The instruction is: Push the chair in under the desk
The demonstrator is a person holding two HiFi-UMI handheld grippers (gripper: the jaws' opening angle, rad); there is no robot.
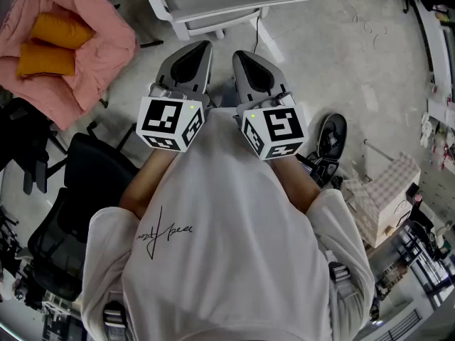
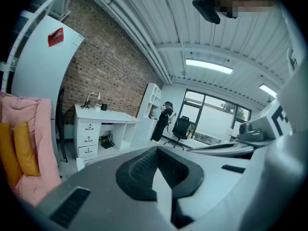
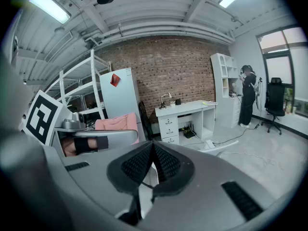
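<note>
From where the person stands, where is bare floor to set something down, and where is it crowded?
Bare floor lies right of the grey chair. The left is crowded: pink blanket, black chairs. Boxes crowd the lower right.

Ceiling strip lights (image 2: 209,66) and tall windows (image 2: 216,121) fill the room with even, cool light, and shadows on the pale floor (image 1: 341,69) fall soft. Both gripper views bow strongly toward black rounded corners, their nearest surfaces out of focus
</note>
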